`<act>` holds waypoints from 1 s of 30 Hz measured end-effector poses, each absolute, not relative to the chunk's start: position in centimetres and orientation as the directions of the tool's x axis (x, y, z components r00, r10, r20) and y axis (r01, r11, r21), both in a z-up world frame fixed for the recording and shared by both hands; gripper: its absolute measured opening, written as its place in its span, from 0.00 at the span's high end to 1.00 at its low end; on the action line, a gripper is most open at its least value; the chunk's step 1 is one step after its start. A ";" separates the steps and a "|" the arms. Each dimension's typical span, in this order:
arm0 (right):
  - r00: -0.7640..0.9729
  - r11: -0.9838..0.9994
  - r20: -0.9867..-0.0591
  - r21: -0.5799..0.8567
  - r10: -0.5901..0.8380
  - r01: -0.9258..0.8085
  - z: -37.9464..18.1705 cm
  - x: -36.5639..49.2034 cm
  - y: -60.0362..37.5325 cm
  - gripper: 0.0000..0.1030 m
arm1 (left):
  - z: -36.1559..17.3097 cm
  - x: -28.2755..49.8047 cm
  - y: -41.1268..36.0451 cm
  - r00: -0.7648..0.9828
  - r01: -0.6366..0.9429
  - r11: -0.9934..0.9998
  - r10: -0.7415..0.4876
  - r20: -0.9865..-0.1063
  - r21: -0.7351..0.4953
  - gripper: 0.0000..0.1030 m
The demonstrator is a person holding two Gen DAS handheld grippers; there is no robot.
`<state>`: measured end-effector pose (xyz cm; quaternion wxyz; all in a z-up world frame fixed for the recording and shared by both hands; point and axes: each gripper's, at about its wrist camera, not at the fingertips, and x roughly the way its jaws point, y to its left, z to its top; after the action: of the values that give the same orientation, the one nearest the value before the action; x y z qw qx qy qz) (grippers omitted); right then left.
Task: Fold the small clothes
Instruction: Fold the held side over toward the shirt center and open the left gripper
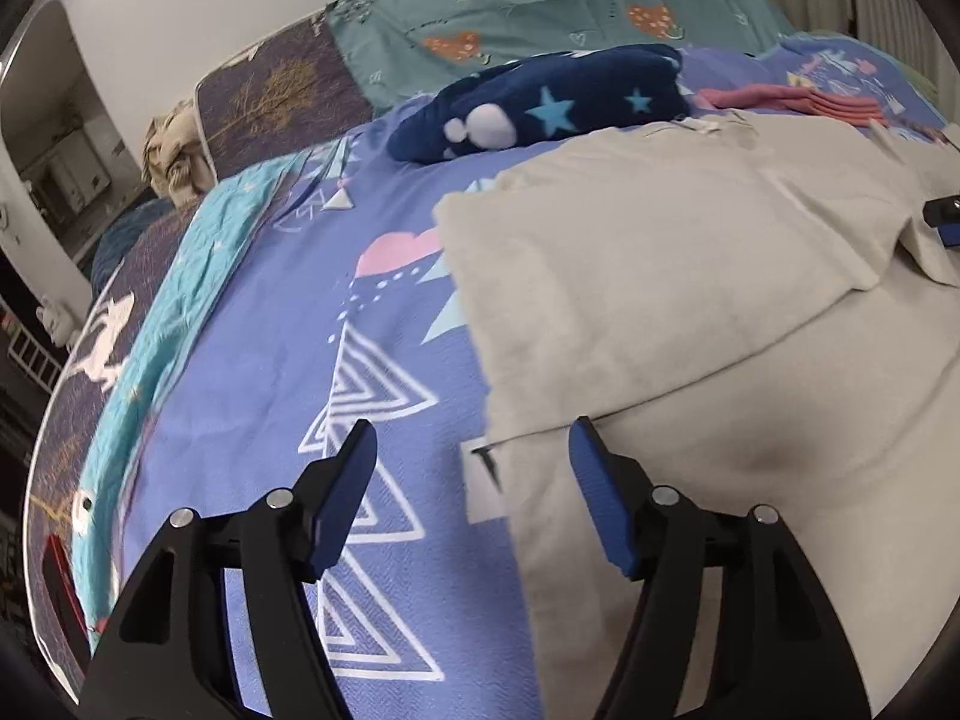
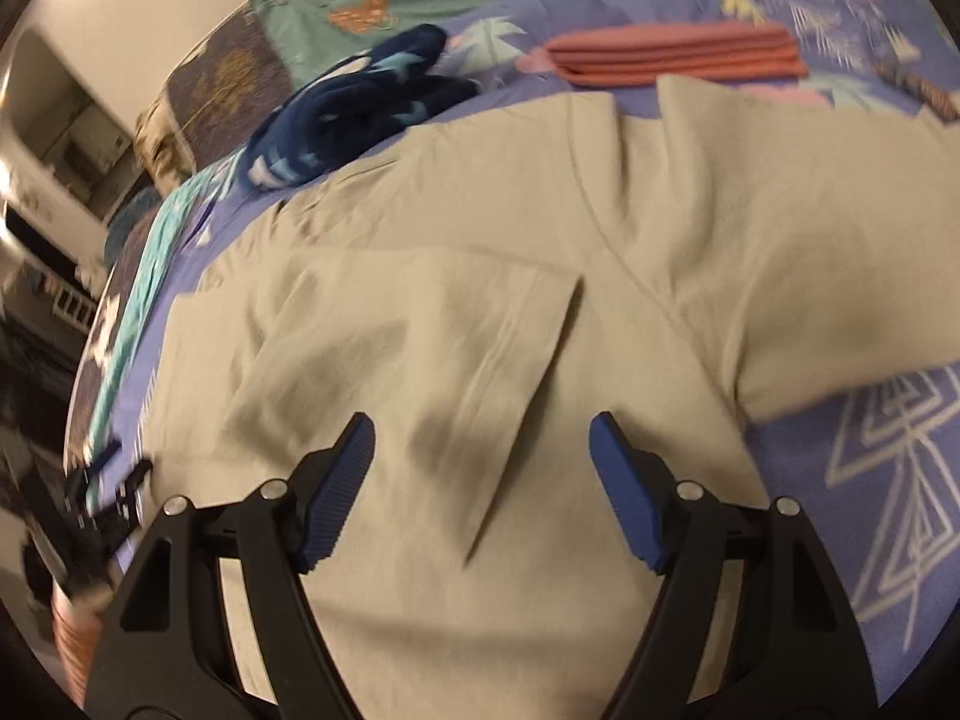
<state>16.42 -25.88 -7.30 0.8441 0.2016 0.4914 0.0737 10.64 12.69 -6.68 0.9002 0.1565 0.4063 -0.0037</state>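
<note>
A bed fills the left wrist view, its purple bedspread (image 1: pixel 252 372) printed with white triangles, with a pale wall behind. The cream garment (image 1: pixel 648 276) lies spread flat on the right half, a good layout for folding, one flap already turned over on top. The left gripper (image 1: pixel 474 450) hangs over the garment's left edge, jaws spread and nothing between them, one blue pad above bedspread and the other above cloth; that looks like lining up on the hem for a pinch. Beyond sit one navy star-print bundle (image 1: pixel 540 102) and one pink folded stack (image 1: pixel 798 99), seemingly parked clear of the working area.

Over to the right wrist view, blurred. Same bed, and the cream garment (image 2: pixel 540 252) fills most of the picture, creased, with a folded edge running diagonally down the middle. The right gripper (image 2: pixel 483 444) is over that edge, jaws apart, gripping nothing. One navy bundle (image 2: pixel 360 102) and one pink stack (image 2: pixel 678 54) lie past it. The count: one garment in work, two items set aside, two grippers, both empty.
</note>
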 end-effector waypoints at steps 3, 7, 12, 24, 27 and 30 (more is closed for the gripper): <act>0.526 0.903 -0.787 0.423 0.324 0.077 -7.3 19.0 -25.5 0.45 | -7.3 11.1 13.7 0.653 0.127 0.968 0.082 -0.753 0.216 0.35; 0.514 0.885 -0.766 0.464 0.386 0.027 -5.9 20.8 -23.7 0.94 | -7.4 11.6 14.2 0.676 0.097 0.975 0.082 -0.732 0.199 0.41; 0.733 0.943 -0.599 0.274 0.321 -0.189 3.3 16.7 -21.2 0.94 | -7.1 11.1 14.9 0.702 0.027 0.981 0.117 -0.703 0.190 0.60; 0.589 0.957 -0.781 0.288 0.208 0.043 -5.0 20.4 -27.5 0.66 | -6.2 9.8 19.2 0.683 -0.089 0.996 0.067 -0.728 0.008 0.63; 0.590 0.956 -0.775 0.292 0.225 0.018 -4.7 19.4 -27.4 0.66 | -5.5 10.5 17.8 0.695 -0.025 0.999 -0.010 -0.719 -0.038 0.63; 0.594 0.949 -0.760 0.316 0.263 -0.016 -4.5 18.1 -27.3 0.65 | -4.8 11.9 15.2 0.711 0.038 0.998 -0.063 -0.701 -0.050 0.63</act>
<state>18.14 -27.34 -4.54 0.8818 0.1392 0.4435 0.0792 11.94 15.25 -4.82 0.9247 -0.0161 0.3794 -0.0272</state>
